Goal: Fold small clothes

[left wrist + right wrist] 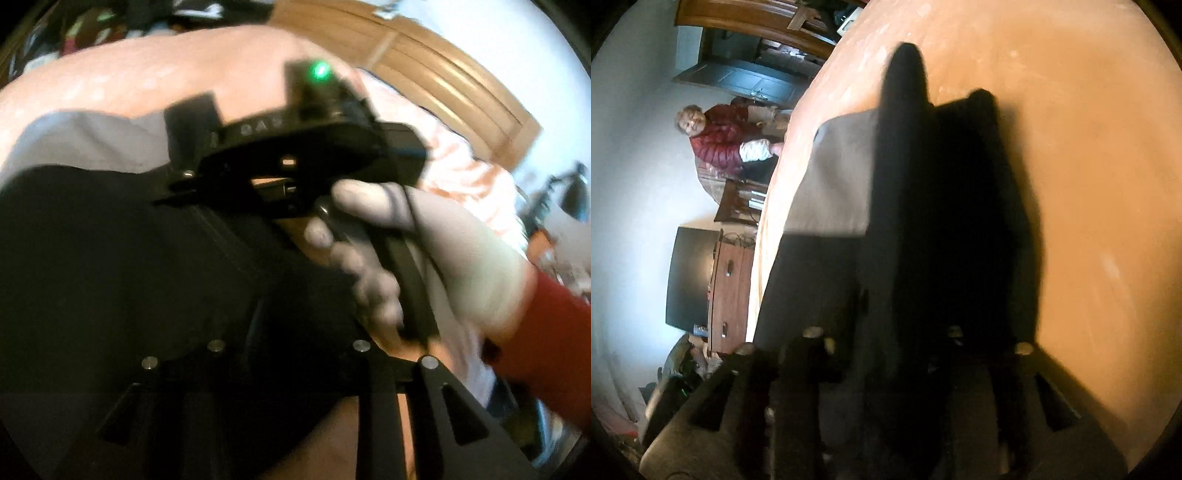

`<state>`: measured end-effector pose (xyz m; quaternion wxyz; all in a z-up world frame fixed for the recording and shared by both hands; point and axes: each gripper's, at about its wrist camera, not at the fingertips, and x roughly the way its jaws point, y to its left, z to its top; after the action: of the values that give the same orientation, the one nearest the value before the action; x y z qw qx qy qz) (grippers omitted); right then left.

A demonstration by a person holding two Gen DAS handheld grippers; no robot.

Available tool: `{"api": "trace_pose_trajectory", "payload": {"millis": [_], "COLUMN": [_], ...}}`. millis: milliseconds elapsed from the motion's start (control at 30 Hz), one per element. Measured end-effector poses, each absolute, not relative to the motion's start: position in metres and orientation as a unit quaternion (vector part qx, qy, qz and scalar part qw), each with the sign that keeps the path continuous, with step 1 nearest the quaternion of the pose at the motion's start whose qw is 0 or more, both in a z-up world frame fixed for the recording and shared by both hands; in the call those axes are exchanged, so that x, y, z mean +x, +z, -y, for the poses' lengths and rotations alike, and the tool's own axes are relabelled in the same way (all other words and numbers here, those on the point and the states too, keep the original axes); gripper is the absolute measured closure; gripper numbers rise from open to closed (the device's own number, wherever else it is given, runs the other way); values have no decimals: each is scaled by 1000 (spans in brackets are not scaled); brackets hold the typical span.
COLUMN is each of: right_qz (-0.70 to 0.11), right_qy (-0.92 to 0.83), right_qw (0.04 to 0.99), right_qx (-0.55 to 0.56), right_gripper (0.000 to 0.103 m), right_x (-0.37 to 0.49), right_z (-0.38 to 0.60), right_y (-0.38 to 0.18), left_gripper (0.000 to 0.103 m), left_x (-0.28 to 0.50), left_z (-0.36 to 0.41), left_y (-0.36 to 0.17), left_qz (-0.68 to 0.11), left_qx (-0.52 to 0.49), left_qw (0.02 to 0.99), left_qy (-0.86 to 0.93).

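Black garment [110,258] lies on the peach-covered bed [129,74], overlapping a grey cloth [92,136]. Right gripper [192,147], in a gloved hand [424,258], reaches over it, presumably seeking an edge to fold. Neither gripper's opening can be determined.

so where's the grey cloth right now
In the left wrist view the grey cloth lies on the peach bedspread, upper left, beyond the black garment. In the right wrist view it sits left of the dark fingers.
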<state>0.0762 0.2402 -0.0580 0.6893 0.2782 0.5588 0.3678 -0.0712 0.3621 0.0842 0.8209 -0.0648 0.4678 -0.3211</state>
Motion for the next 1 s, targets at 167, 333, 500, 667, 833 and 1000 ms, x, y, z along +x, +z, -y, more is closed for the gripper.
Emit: {"api": "trace_pose_trajectory", "payload": {"millis": [167,333,500,667,833,1000], "right_qz": [-570,-565,-576,-564,-537,-546], "right_qy": [370,369,353,342,333,331], "right_qw": [688,686,688,702,723,716], "right_qx": [256,271,266,270,281,284], "right_gripper": [48,43,41,101,102,102], "right_x": [11,-20,-28,-33,-41,-42], "right_z": [-228,-221,-233,-229,-208,-212], "right_y": [-44,-41,-51,-59,-53,-73], "left_gripper": [62,61,61,54,68,66], "left_x": [-155,-190,-185,-163,-144,-168], "left_z": [-441,-516,-534,-516,-507,-494], "left_y": [147,140,112,96,94,61], "left_qz": [-388,-393,-418,-425,-433,-435], "left_qx": [-75,-86,-71,-31,45,201], "left_qw": [868,892,890,889,891,864], "left_qy": [-301,-206,-164,-167,-129,-155]}}
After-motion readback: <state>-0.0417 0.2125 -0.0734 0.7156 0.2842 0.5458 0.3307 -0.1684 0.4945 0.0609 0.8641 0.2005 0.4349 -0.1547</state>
